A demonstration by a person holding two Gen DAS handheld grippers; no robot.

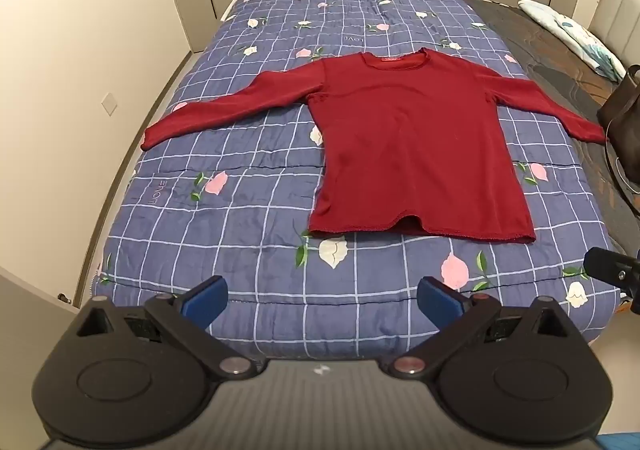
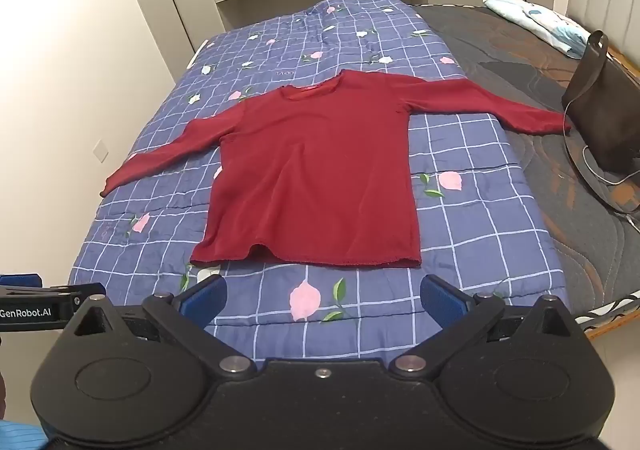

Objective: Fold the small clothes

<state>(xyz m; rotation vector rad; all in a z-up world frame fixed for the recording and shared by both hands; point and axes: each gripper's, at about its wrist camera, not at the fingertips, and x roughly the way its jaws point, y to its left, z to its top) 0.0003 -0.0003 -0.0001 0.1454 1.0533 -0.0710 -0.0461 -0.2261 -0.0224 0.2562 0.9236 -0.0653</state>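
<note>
Both my claws, left (image 1: pixel 322 300) and right (image 2: pixel 322 300), hang spread wide and empty over the quilt's (image 1: pixel 248 209) near edge, with bare quilt between them and the hem of the red top (image 1: pixel 412 137) lying flat ahead, sleeves out, a dark bag (image 2: pixel 604 117) far right.

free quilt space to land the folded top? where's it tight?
Open quilt between the red top's hem and the near bed edge, and beyond its collar toward the far wall. Tight on the right: one cuff nearly reaches the brown bag. Left gripper and right gripper hover open.
</note>
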